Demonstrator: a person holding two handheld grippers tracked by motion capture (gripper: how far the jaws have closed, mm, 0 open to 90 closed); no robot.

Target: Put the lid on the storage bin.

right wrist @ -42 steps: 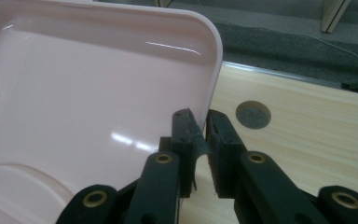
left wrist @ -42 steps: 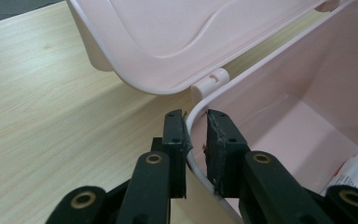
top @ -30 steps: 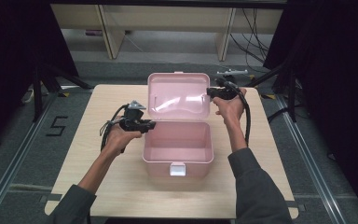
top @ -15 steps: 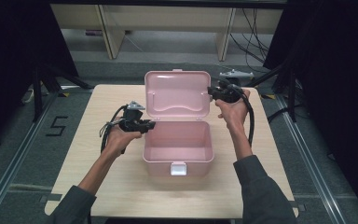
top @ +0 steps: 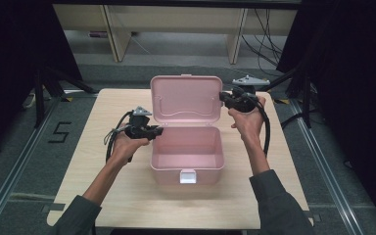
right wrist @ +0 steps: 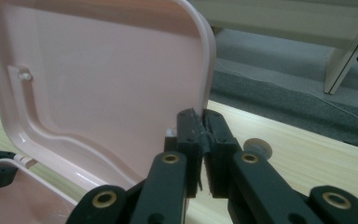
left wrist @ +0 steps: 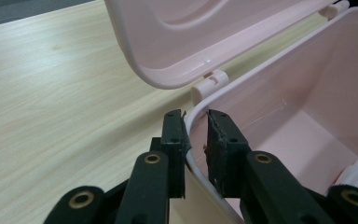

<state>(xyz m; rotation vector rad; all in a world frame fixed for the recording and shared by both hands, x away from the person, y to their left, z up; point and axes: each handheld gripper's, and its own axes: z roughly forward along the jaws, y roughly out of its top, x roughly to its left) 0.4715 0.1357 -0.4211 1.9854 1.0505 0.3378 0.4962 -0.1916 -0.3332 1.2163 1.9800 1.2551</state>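
A pink plastic box [top: 186,169] stands open in the middle of the table, its lid [top: 186,100] raised upright at the back. My left gripper [top: 157,130] comes in from the left and is shut on the rim of the box's left wall [left wrist: 191,119], one jaw outside and one inside [left wrist: 196,116]. My right gripper [top: 222,98] is shut on the lid's right edge [right wrist: 205,70], with the jaws almost together around it [right wrist: 199,114]. A small white and red item [left wrist: 356,170] lies on the box floor.
The box has a white latch [top: 188,176] on its front wall. The light wooden table [top: 103,186] has bare room left, right and in front of the box. Shelving legs and cables stand beyond the far edge.
The lid has swung a little further up and back with my right gripper on its edge. The left hand has kept still on the box wall.
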